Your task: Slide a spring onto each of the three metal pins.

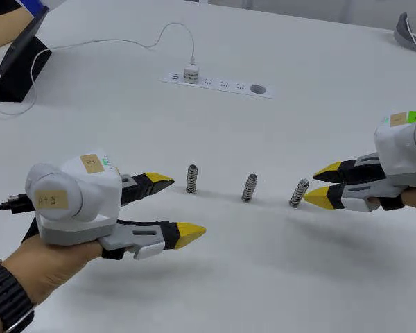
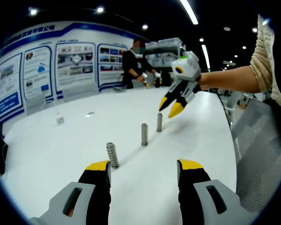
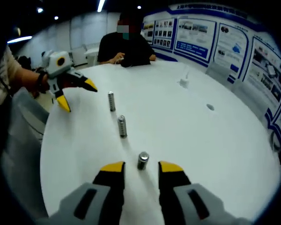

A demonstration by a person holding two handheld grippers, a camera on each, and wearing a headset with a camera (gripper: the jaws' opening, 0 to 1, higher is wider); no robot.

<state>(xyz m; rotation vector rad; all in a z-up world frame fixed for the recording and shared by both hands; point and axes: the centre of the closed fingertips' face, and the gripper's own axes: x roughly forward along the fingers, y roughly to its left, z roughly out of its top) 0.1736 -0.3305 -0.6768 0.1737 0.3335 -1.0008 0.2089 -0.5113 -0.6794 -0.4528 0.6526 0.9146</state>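
Three springs stand in a row on the white bench [image 1: 277, 277], parallel to its near edge and on the near side of the inset socket strip [image 1: 215, 82]. The first spring [image 1: 192, 179] and middle spring [image 1: 249, 187] are upright, while the third spring [image 1: 299, 193] leans in the head view. Since they stand unaided, we judge each is already over its pin, though the coils hide how fully each is seated. The left claw [image 1: 186, 205] hovers beside the first spring with its jaws wide apart and nothing between them. The right claw [image 1: 312, 187] is also parted and empty. In the right gripper view the third spring sits just ahead of its yellow tips, apparently untouched.

Handling estimate: the springs are small, light steel coils. They should be stiff across the diameter, compliant along the axis and somewhat bendy sideways, and their wire will be smooth against the hard tips. We would grip one across the coil at about mid-height with light pressure. Too firm a pinch could make it squirt out, and a grip near an end could tilt it. We cannot tell whether the pins are fixed to the bench, so a sideways push may topple one.
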